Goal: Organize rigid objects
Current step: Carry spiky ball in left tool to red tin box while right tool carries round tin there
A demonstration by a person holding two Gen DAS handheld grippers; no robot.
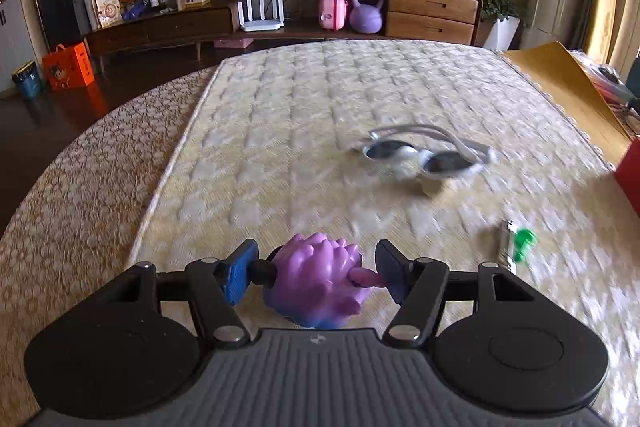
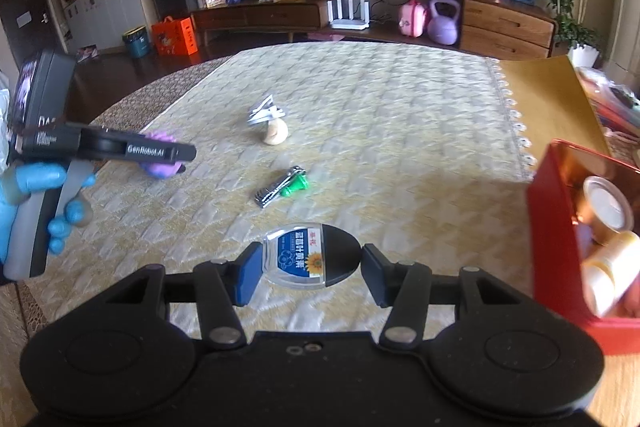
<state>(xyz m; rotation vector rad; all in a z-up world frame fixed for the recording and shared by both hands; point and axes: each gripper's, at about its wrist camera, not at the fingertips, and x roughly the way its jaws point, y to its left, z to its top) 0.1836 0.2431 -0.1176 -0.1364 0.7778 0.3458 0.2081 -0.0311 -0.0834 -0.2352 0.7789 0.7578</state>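
**Desk:** How far along is the sorting, working left to right toward the red box (image 2: 560, 227)?

**Photographer:** Partway, by my reading. The red box at the counter's (image 2: 400, 107) right edge already holds a few cups or tubs. Farthest from it, the left tool (image 1: 316, 269) is clenched on a purple spiky toy (image 1: 316, 283), one pad on a black knob, the other on a small nub; whether the toy is clear of the quilted cloth I cannot tell. Nearer the box lie white swim goggles (image 1: 424, 155) over a small beige thing (image 2: 276, 133), untouched.

**Desk:** And closer in?

**Photographer:** A green-and-silver item (image 2: 282, 185), possibly clippers, lies loose between the goggles and the box. Nearest the box, the right tool (image 2: 308, 273) grasps a flat clear bottle (image 2: 310, 257) with a blue label and black cap, pads on both ends, apparently held over the cloth.

**Desk:** So what's left?

**Photographer:** Both held pieces to be put away, then the three loose ones.
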